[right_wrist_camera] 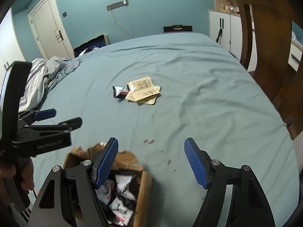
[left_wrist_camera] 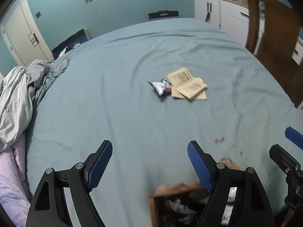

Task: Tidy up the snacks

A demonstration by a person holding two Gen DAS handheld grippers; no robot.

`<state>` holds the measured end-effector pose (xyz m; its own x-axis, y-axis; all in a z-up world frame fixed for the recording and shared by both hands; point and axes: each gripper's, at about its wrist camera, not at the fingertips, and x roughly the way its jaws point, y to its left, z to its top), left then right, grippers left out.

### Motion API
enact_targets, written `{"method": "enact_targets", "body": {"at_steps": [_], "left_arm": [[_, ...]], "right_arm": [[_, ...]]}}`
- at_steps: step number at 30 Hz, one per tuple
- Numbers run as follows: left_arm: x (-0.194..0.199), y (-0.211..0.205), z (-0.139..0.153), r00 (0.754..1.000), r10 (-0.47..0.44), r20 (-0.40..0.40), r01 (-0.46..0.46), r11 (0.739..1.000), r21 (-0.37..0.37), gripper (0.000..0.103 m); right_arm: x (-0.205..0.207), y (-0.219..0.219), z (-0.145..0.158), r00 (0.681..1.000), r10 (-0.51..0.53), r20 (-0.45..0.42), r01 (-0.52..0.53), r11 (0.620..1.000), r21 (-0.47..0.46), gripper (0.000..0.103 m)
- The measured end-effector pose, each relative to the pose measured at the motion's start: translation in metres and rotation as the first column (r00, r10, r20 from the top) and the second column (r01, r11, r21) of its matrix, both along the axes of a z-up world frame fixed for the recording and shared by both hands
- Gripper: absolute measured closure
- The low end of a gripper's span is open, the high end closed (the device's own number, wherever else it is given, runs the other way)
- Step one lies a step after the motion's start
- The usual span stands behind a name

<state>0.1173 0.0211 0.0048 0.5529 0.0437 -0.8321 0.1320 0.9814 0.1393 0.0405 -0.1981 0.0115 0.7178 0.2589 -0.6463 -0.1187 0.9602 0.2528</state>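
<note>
Left gripper (left_wrist_camera: 149, 151): jaws wide, holding nothing.
Right gripper (right_wrist_camera: 151, 149): jaws wide, holding nothing.
Cardboard box (right_wrist_camera: 145, 189): 7 o'clock in right view, packets inside.
Dark snack packet (left_wrist_camera: 161, 87), tan sachets (left_wrist_camera: 187, 84): 12 o'clock, touching, mid-bed (left_wrist_camera: 113, 94).
</note>
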Motion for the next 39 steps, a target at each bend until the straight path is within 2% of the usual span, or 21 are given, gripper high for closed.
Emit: {"method": "enact_targets", "body": {"at_steps": [9, 17, 21, 25, 28, 30, 33, 37, 39], "left_arm": [[0.012, 0.008, -0.004, 0.999, 0.03, -0.045, -0.033, 0.997, -0.068, 0.02], [0.013, -0.003, -0.012, 0.997, -0.011, -0.074, 0.009, 0.999, -0.038, 0.02], [0.016, -0.002, -0.018, 0.995, -0.008, -0.097, 0.003, 0.999, -0.044, 0.02], [0.017, 0.0, -0.021, 0.993, -0.005, -0.12, -0.004, 0.998, -0.069, 0.02], [0.017, -0.002, -0.022, 0.994, -0.006, -0.114, -0.001, 0.998, -0.057, 0.02], [0.017, -0.004, -0.023, 0.994, -0.009, -0.106, 0.004, 0.999, -0.042, 0.02], [0.017, -0.006, -0.025, 0.994, -0.014, -0.11, 0.009, 0.999, -0.047, 0.02], [0.018, -0.007, -0.028, 0.993, -0.012, -0.118, 0.008, 0.999, -0.039, 0.02], [0.02, -0.006, -0.03, 0.991, -0.007, -0.131, 0.0, 0.999, -0.052, 0.02]], "right_arm": [[0.061, -0.008, -0.012, 0.998, -0.023, -0.062, 0.026, 0.999, 0.045, 0.031], [0.129, -0.015, -0.033, 0.99, -0.015, -0.138, 0.028, 0.995, 0.098, 0.031], [0.163, -0.004, -0.038, 0.992, 0.012, -0.124, 0.004, 0.992, 0.123, 0.031], [0.2, 0.024, -0.044, 0.989, 0.057, -0.135, -0.051, 0.998, 0.048, 0.031], [0.224, 0.04, -0.051, 0.988, 0.073, -0.135, -0.075, 0.997, -0.006, 0.031], [0.236, 0.043, -0.055, 0.991, 0.063, -0.122, -0.063, 0.998, 0.006, 0.031], [0.255, 0.053, -0.064, 0.984, 0.102, -0.143, -0.098, 0.995, 0.033, 0.031], [0.276, 0.069, -0.082, 0.97, 0.123, -0.21, -0.135, 0.99, -0.041, 0.031], [0.273, 0.077, -0.082, 0.975, 0.135, -0.174, -0.154, 0.983, -0.103, 0.03]]}}
